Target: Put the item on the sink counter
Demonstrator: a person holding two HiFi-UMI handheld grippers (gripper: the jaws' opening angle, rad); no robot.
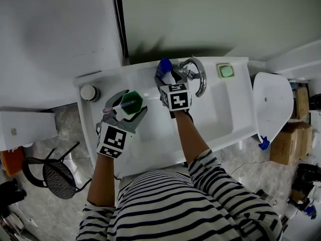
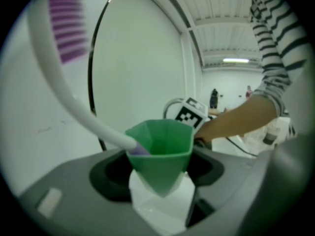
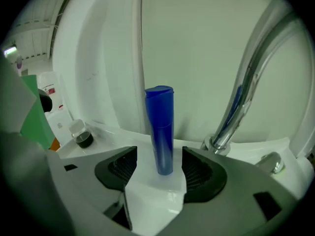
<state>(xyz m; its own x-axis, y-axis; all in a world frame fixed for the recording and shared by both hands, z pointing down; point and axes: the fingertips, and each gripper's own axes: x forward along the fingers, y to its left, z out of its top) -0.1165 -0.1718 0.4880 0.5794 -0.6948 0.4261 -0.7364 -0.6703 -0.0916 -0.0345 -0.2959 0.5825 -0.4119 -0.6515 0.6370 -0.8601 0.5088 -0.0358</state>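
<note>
Blue tube, green cup, white sink counter, black-and-white striped shirt.

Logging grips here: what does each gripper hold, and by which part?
Left gripper clamps the green cup by its lower sides, toothbrush inside. Right gripper holds nothing: the blue tube stands free between its open jaws.

This is looking like a washroom corner: a white ceramic sink counter is standing against a pale wall, a curved chrome tap is arching over the basin, a green soap bar in a white dish is sitting beside it, and brown cardboard boxes are lying on the floor.
</note>
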